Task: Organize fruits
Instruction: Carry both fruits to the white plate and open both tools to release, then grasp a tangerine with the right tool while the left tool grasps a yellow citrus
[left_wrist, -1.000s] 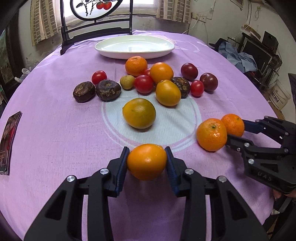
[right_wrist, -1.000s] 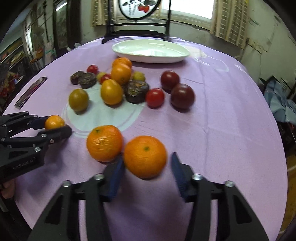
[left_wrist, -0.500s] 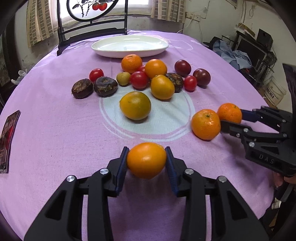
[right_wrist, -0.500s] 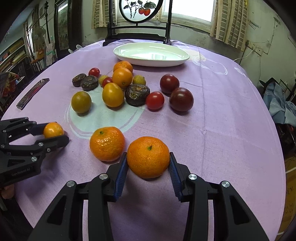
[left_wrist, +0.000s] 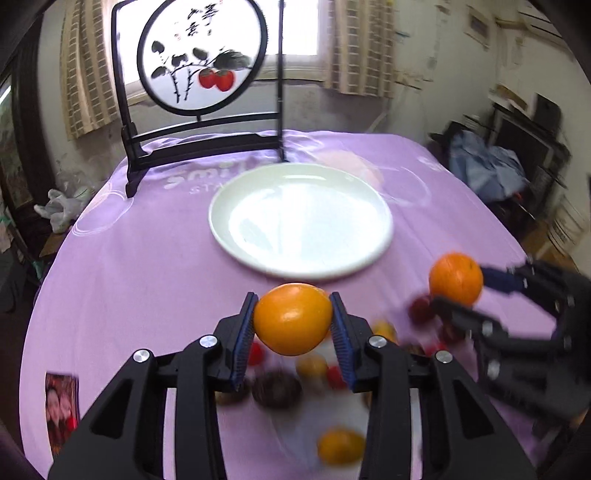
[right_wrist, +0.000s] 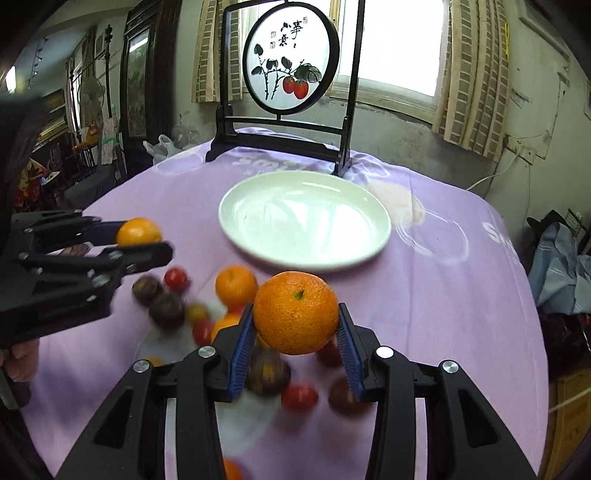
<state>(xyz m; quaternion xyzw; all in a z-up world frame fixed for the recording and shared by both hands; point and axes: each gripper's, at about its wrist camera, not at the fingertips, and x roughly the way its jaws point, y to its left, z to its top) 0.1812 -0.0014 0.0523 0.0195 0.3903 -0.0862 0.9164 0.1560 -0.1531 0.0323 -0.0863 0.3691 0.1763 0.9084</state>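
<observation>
Fruits for sorting, listed from the largest item down. Purple tablecloth (left_wrist: 122, 280) covering the table, spread beneath and ahead of both grippers. Framed round screen (right_wrist: 291, 62) painted with red fruit and leaves, standing at the far edge of the cloth, beyond both grippers. White plate (left_wrist: 221, 236), bare, lying ahead of the left gripper (left_wrist: 293, 321) and ahead of the right gripper (right_wrist: 296, 320), between them and the screen. Left gripper, jaws closed narrowly on a smooth orange fruit (left_wrist: 293, 318), held above the cloth just short of the plate's near rim. Right gripper, jaws closed on a dimpled tangerine (right_wrist: 296, 312) with its green stem scar facing up, also held off the cloth near the plate; from the left wrist view it sits to the right and slightly ahead (left_wrist: 456, 278). Loose fruit pile (right_wrist: 236, 284) under and behind the gripper fingers: oranges, red tomatoes, dark purple-brown pieces, blurred, count uncertain. Photo card (left_wrist: 61, 406) on the cloth, left of and below the left gripper.
</observation>
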